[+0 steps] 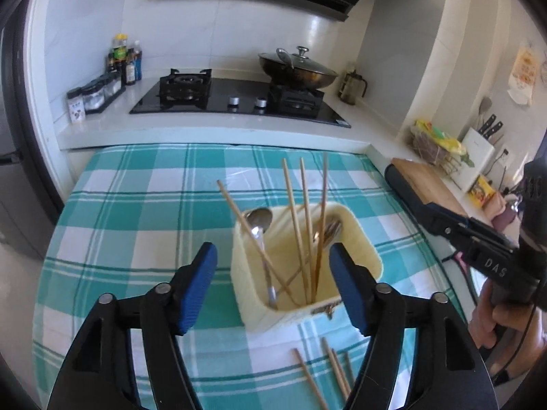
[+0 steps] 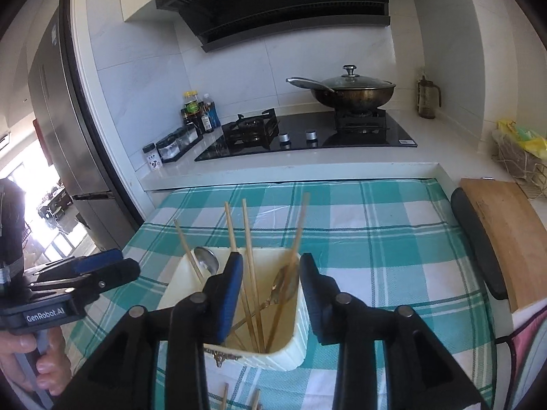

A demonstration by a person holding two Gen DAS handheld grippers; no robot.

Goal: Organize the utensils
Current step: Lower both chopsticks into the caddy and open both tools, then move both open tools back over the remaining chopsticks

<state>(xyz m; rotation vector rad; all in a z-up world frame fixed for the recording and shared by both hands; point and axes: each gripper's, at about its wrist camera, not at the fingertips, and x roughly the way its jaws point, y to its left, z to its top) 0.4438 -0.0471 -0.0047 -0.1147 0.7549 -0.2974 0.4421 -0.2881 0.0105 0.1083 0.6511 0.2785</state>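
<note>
On the far left of the worktop, a row of glass spice jars (image 1: 92,95) and dark sauce bottles (image 1: 124,59) stands beside the black glass gas hob (image 1: 239,97). In the foreground, the left hand-held gripper (image 1: 273,287) hangs with its blue-padded jaws spread wide and nothing between them, just short of the pale yellow rectangular utensil holder (image 1: 304,270). That holder stands on the teal-and-white checked tablecloth (image 1: 136,205) and contains several wooden chopsticks (image 1: 294,205) leaning upright together with a silver metal spoon (image 1: 259,220). More loose wooden chopsticks (image 1: 333,369) lie flat on the cloth just in front of the holder. The right hand-held gripper (image 2: 271,294) hovers directly above the holder's opening, jaws apart and empty, with chopsticks rising between them. Further right, a dark lidded wok (image 1: 297,68) sits on the hob's right burner, and a wooden cutting board (image 2: 506,239) lies beyond the cloth's right edge.
</note>
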